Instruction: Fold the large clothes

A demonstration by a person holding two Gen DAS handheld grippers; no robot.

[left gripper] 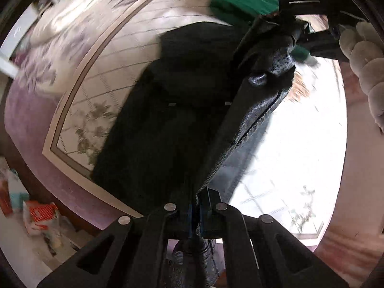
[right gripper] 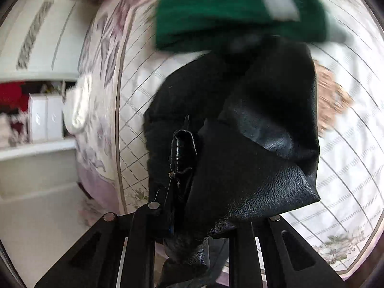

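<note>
- I am seeing my left gripper at the bottom centre of the left wrist view, its tongs pinched together on an edge of the black leather garment.
- That garment is stretching up toward the upper right of the frame, where my right gripper is clamping another part of it, a white-gloved hand behind it.
- In the right wrist view, the right gripper is sitting at the bottom centre, tongs nearly together on bunched leather.
- The rest of the garment is draping over the quilted bedspread mid-frame.
- A green cloth is lying near the garment's top edge.
- The bedspread is lying open at the right; its bordered edge is curving down the left, with floor clutter in the lower left corner.
</note>
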